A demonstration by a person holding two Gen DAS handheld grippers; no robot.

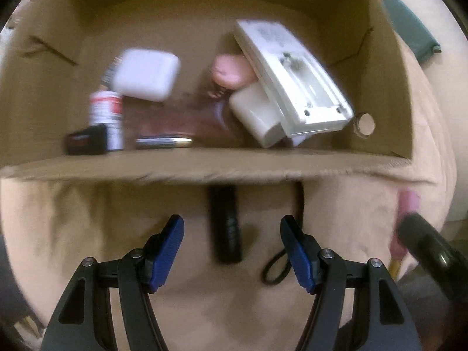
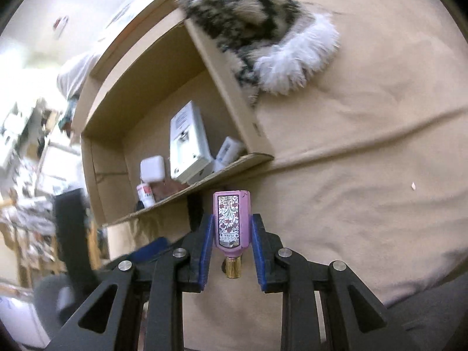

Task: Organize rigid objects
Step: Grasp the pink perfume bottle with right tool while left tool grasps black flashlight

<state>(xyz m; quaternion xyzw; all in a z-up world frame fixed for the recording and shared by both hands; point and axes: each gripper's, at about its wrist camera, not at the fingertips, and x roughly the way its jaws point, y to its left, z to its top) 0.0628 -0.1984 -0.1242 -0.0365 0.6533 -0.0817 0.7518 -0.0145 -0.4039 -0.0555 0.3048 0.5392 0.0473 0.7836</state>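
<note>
Right now we hold the pink perfume bottle (image 2: 230,223) clamped in our right gripper (image 2: 230,234), gold cap toward us, with the cardboard box (image 2: 234,165) near edge just ahead and to the left. Our left gripper (image 1: 232,235) hangs spread wide with nothing in it, its 2 fingers short of the box's front wall (image 1: 204,163). Between them ahead lies a black cylinder (image 1: 226,225) on tan cloth (image 1: 73,219). Beyond the wall sit a white case (image 1: 146,74) and a white device (image 1: 292,73).

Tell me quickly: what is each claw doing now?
Left claw: open, holding nothing.
Right claw: shut on the pink perfume bottle.
</note>
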